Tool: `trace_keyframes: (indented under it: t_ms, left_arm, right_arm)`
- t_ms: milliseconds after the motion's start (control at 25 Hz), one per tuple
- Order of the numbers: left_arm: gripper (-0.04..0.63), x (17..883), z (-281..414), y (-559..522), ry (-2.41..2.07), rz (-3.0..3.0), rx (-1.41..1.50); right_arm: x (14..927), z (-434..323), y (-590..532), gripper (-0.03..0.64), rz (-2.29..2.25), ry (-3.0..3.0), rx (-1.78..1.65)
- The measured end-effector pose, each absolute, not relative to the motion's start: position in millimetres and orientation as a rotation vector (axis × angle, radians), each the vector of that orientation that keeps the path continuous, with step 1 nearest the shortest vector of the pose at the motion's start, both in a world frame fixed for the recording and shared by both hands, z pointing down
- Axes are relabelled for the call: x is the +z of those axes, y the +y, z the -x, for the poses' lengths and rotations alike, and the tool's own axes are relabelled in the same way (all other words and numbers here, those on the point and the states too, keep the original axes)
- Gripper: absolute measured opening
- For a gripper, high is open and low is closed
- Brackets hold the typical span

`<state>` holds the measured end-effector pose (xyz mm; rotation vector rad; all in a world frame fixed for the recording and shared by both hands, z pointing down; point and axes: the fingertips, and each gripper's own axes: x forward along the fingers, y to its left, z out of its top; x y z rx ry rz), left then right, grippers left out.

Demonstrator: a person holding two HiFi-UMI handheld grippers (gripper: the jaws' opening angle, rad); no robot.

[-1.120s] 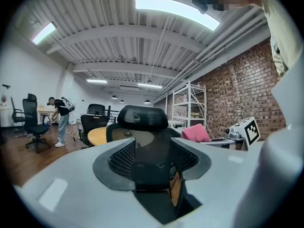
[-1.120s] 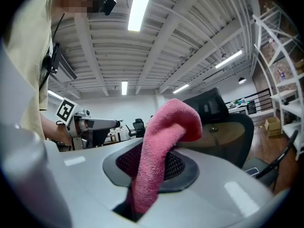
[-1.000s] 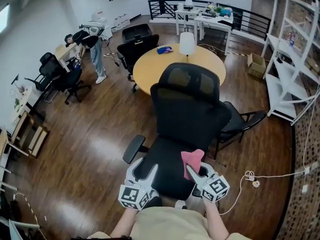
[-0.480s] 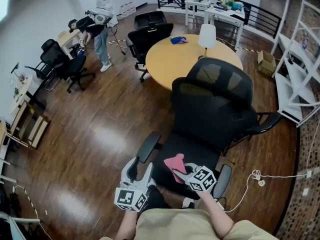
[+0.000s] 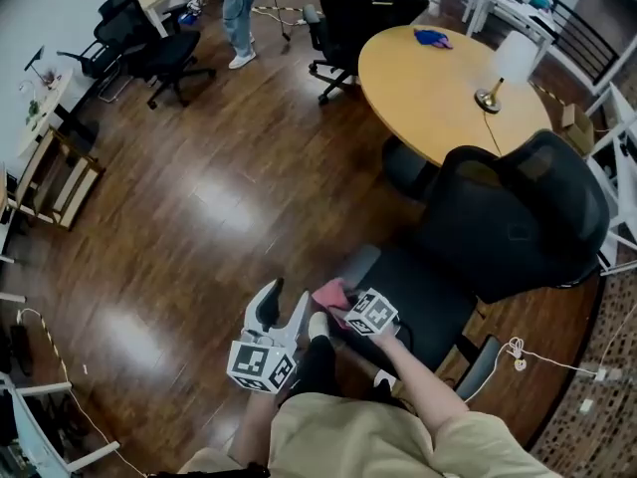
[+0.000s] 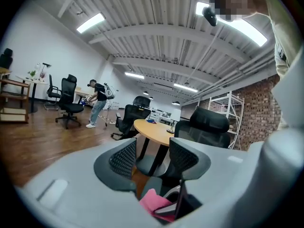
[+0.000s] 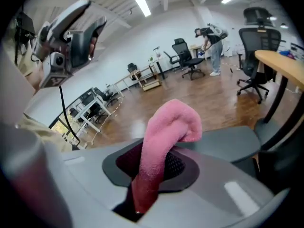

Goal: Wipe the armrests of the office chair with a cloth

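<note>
Bright overhead light, fisheye-warped edges

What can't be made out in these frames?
- Whether the pink cloth touches the armrest: in the head view, the right hand-held gripper and its marker cube cover the contact. In the right gripper view, the cloth itself blocks it.
- Blue item on the round table: too small, head view.
- Person at the far desks: cut off by the top edge, head view.
- Chair base: hidden under the seat, head view.
</note>
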<state>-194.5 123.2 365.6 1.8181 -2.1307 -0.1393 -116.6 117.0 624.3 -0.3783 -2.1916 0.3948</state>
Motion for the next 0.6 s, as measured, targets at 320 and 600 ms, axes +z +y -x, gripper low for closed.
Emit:
trace_keyframes:
  t_ms: [320, 600]
  left_arm:
    - [0.191, 404.0, 237.2, 124.8, -2.075, -1.746, -0.111]
    - [0.178, 427.6, 245.8, 125.8, -2.027, -1.691, -0.130]
  right_arm:
    - [688.4, 156.9, 138.0, 0.071, 0.572, -2.007, 0.337]
    - [688.2, 147.8, 83.9, 0.069, 0.563, -2.049, 0.349]
